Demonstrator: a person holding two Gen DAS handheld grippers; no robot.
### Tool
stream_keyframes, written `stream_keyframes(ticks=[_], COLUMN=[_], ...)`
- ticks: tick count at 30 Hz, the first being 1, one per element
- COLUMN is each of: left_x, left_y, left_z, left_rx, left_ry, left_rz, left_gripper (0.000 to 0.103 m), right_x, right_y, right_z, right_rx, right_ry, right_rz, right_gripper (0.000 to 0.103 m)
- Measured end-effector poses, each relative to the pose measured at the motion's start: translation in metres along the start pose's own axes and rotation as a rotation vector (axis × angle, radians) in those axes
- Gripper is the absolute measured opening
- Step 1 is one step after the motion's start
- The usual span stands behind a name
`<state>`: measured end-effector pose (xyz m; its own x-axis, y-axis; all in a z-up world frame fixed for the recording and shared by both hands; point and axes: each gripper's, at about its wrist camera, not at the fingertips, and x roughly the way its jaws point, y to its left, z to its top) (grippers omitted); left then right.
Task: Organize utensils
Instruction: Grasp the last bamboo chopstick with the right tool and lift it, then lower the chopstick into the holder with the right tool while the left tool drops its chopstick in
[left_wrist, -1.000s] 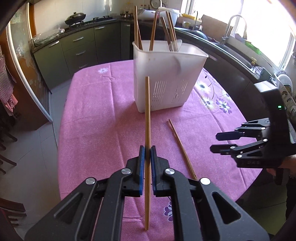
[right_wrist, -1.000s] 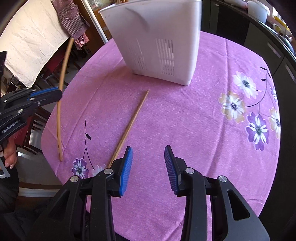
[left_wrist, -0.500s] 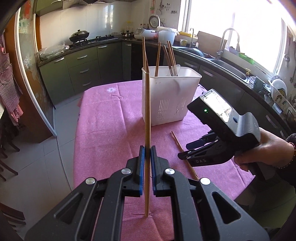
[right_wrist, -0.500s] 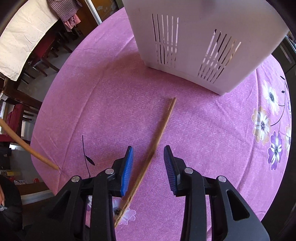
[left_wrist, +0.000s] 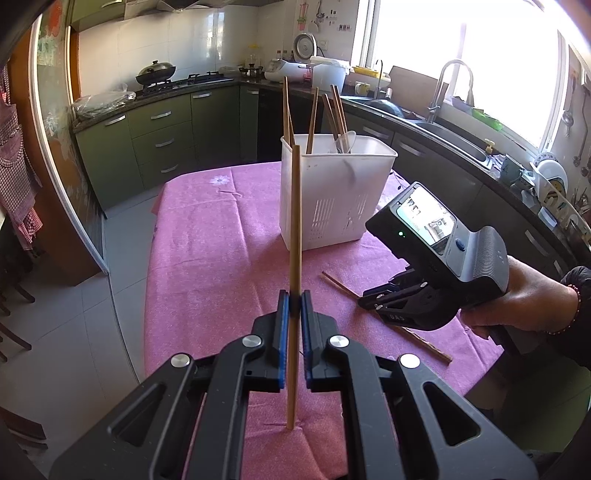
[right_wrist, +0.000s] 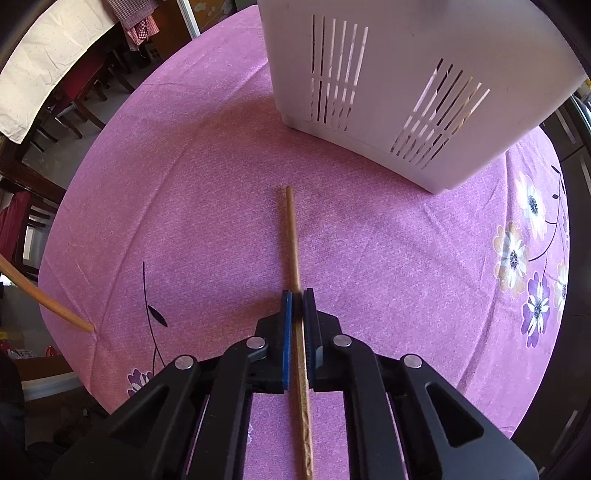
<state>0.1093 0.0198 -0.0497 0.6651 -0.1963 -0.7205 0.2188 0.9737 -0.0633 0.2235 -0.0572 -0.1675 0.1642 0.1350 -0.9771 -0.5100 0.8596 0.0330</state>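
Observation:
My left gripper (left_wrist: 294, 299) is shut on a wooden chopstick (left_wrist: 296, 221). It stands nearly upright with its lower end resting on the pink tablecloth (left_wrist: 221, 240). That chopstick's tip (right_wrist: 48, 304) also shows at the left edge of the right wrist view. My right gripper (right_wrist: 297, 299) points steeply down and is shut on a second chopstick (right_wrist: 291, 229), which lies flat on the cloth. In the left wrist view the right gripper (left_wrist: 364, 301) sits over this chopstick (left_wrist: 338, 284). Behind them stands a white slotted utensil holder (left_wrist: 332, 192) (right_wrist: 406, 74) with several chopsticks in it.
A person's hand (left_wrist: 532, 295) holds the right gripper. The round table's edge (right_wrist: 74, 332) curves close on the near and left sides, with dark chairs (right_wrist: 55, 122) beyond it. Green kitchen cabinets (left_wrist: 159, 140) and a sink counter (left_wrist: 461, 147) lie behind the table.
My right gripper came down over the lying chopstick and its jaws shut on it. The left gripper rose a little and tilted up with its chopstick, then held still.

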Motion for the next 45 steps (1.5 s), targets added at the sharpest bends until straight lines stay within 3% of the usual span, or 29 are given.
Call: stream_keyframes(ticks=[4, 9, 16, 27, 45], left_x=[-0.003, -0.009, -0.016, -0.026, -0.039], left_y=[-0.001, -0.001, -0.006, -0.020, -0.038], left_z=[0.000, 0.001, 0.000, -0.005, 0.008], left_rx=[0.002, 0.003, 0.018, 0.038, 0.084], left_ry=[-0.001, -0.012, -0.017, -0.023, -0.043], left_rz=[0.006, 0.010, 0.031, 0.051, 0.049], left_gripper=[0.006, 0.006, 0.006, 0.006, 0.006], right_x=[-0.021, -0.080, -0.159, -0.183, -0.189], right_y=[-0.003, -0.010, -0.025, -0.041, -0.047], right_z=[-0.012, -0.037, -0.096, -0.154, -0.154], right_rx=[-0.002, -0.007, 0.001, 0.025, 0.031], right_ry=[-0.073, -0.235, -0.434, -0.498, -0.526], right_rz=[0.019, 0.035, 0.033, 0.027, 0.069], right_gripper=[0.007, 0.007, 0.007, 0.007, 0.007])
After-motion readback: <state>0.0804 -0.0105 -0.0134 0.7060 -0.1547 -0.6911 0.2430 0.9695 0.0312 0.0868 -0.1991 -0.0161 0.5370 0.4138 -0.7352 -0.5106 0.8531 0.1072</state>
